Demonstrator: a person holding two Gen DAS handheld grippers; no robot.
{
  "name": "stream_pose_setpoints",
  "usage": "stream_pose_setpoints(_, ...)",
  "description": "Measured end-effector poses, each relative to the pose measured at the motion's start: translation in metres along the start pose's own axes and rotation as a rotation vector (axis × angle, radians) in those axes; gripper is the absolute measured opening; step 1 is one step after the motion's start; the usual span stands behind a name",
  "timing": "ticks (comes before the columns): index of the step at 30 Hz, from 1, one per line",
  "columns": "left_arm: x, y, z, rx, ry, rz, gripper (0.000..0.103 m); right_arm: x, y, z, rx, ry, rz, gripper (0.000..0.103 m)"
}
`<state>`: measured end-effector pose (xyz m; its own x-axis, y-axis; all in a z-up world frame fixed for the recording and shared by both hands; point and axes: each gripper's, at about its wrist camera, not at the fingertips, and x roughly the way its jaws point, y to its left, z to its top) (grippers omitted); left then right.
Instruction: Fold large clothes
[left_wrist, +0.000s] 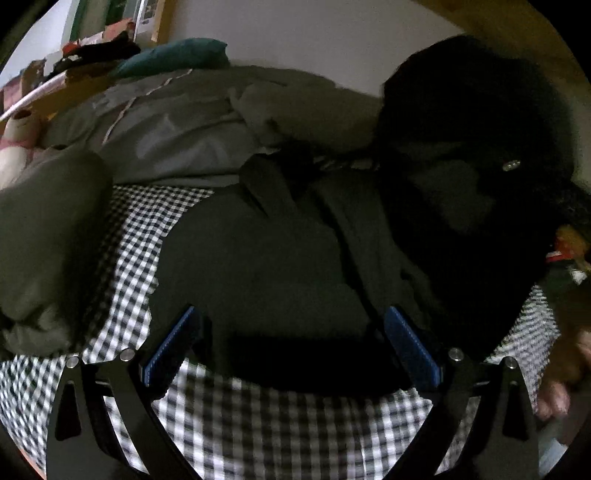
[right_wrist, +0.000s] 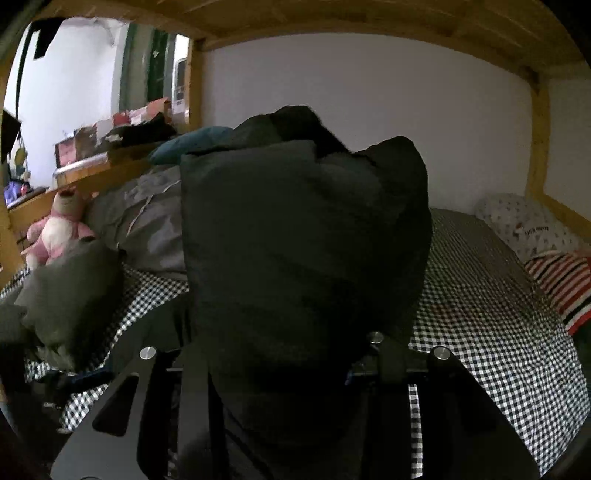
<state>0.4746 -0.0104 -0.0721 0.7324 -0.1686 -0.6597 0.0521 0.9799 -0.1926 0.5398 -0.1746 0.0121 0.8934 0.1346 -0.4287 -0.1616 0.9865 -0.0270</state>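
Observation:
A large dark padded jacket lies on the black-and-white checked bed sheet. My left gripper hovers over its near edge, jaws wide open, both blue pads bare and pressing on nothing. At the right of the left wrist view a black part of the jacket is raised off the bed. In the right wrist view that raised bulk fills the middle and bulges over my right gripper, which is shut on it. The right gripper's fingertips are hidden by the fabric.
A grey duvet is heaped at the back, an olive-grey bundle at the left, with a pink plush toy behind it. A white patterned pillow and red-striped cloth lie right. A wooden bunk frame stands overhead. A hand shows at the right edge.

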Motion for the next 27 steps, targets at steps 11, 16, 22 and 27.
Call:
stream_pose_setpoints(11,0.081,0.076,-0.010,-0.124,0.130,0.017,0.099,0.012,0.065,-0.009,-0.159,-0.017,0.035,0.036)
stream_pose_setpoints(16,0.052,0.101,-0.013,-0.234,0.136,-0.035,0.099,0.034,0.118,-0.029,-0.360,0.033,0.034,0.037)
stream_pose_setpoints(22,-0.039,0.123,0.011,-0.176,0.000,0.080,0.098,0.055,0.150,-0.057,-0.466,0.094,0.063,0.042)
stream_pose_setpoints(27,-0.108,0.103,0.080,-0.021,-0.168,0.128,0.098,0.083,0.188,-0.095,-0.664,0.135,-0.003,0.045)
